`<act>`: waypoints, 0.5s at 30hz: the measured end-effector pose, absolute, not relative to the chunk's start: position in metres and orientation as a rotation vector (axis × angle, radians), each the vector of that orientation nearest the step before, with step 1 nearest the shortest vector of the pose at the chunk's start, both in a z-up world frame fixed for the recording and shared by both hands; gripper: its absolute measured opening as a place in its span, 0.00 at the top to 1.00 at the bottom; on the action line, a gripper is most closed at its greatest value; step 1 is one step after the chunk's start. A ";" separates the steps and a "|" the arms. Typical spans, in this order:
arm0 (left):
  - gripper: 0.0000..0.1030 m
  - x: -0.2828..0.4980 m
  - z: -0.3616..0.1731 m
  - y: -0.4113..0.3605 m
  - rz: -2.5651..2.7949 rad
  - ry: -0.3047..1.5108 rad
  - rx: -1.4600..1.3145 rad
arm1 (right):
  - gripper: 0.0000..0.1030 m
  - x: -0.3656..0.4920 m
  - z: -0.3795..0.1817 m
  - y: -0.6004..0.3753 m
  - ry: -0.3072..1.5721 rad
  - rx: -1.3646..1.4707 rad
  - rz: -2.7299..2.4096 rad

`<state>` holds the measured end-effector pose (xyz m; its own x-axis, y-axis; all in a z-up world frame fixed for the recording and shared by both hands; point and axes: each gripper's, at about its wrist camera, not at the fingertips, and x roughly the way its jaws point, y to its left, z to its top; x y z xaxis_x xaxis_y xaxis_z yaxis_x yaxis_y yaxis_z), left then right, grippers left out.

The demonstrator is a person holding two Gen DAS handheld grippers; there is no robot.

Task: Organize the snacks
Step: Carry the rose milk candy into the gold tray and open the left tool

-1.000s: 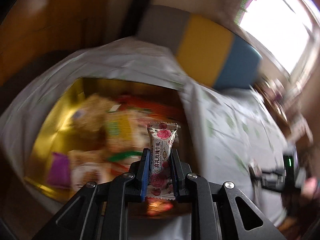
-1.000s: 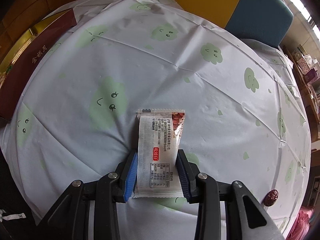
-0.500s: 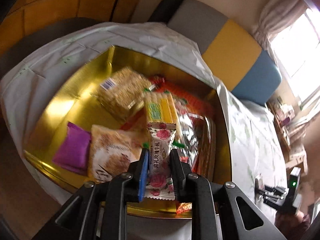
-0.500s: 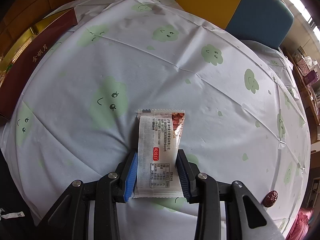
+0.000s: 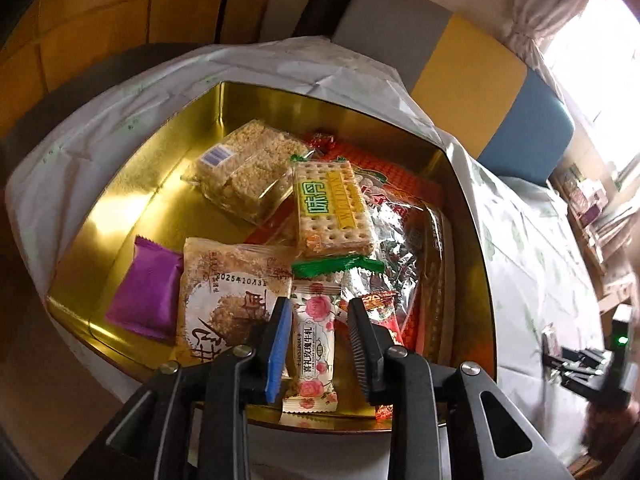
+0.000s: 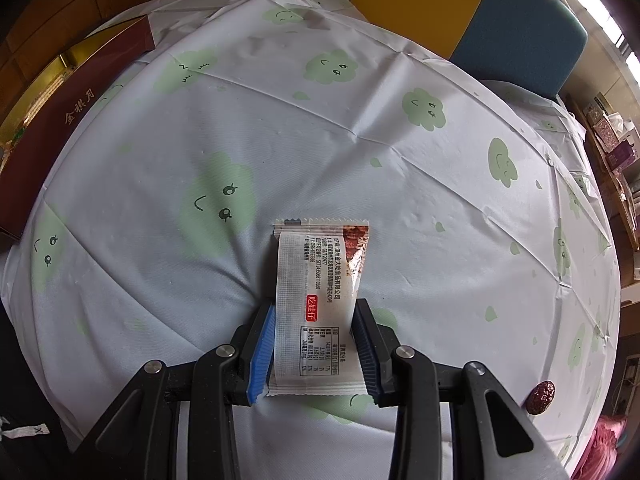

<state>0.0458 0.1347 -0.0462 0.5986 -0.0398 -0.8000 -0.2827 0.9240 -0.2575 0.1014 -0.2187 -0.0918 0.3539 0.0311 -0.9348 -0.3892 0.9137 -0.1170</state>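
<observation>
In the left wrist view, my left gripper (image 5: 319, 304) hangs over the near edge of a gold tin (image 5: 132, 200) packed with snacks. Its jaws are opening. A small rose-print candy (image 5: 314, 344) stands between the pads with a gap on both sides, resting against the snacks in the tin. Around it lie a cracker pack (image 5: 332, 204), a rice-crisp bar (image 5: 248, 168), a brown pastry packet (image 5: 228, 296) and a purple packet (image 5: 148, 292). In the right wrist view, my right gripper (image 6: 315, 306) is shut on a white snack packet (image 6: 316, 264) held over the cloud-print tablecloth (image 6: 360, 128).
The tin's dark red side (image 6: 80, 100) lies along the table's left edge. A small dark red wrapped sweet (image 6: 541, 397) sits at the near right of the cloth. A yellow and blue seat (image 6: 516, 28) stands behind the table, and shelves (image 6: 616, 148) at the far right.
The left gripper has come down closer to the tin and its jaws have spread off the rose-print candy. The right gripper and its packet have not moved.
</observation>
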 end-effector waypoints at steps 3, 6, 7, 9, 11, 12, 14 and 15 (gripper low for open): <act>0.71 0.045 -0.042 0.128 0.163 0.910 -0.313 | 0.63 0.101 -0.092 -0.218 1.183 -0.348 0.277; 0.71 0.045 -0.039 0.124 0.159 0.903 -0.288 | 0.63 0.101 -0.092 -0.218 1.183 -0.349 0.277; 0.71 0.045 -0.039 0.123 0.155 0.902 -0.283 | 0.63 0.101 -0.092 -0.218 1.182 -0.349 0.276; 0.71 0.044 -0.038 0.123 0.161 0.901 -0.272 | 0.63 0.101 -0.092 -0.218 1.182 -0.350 0.276; 0.71 0.044 -0.037 0.122 0.164 0.896 -0.266 | 0.63 0.101 -0.092 -0.218 1.182 -0.350 0.276; 0.71 0.043 -0.036 0.122 0.166 0.894 -0.262 | 0.63 0.101 -0.092 -0.218 1.182 -0.350 0.275; 0.71 0.043 -0.035 0.121 0.166 0.895 -0.259 | 0.63 0.101 -0.092 -0.218 1.183 -0.349 0.276; 0.71 0.043 -0.035 0.121 0.167 0.896 -0.258 | 0.63 0.101 -0.092 -0.218 1.182 -0.350 0.277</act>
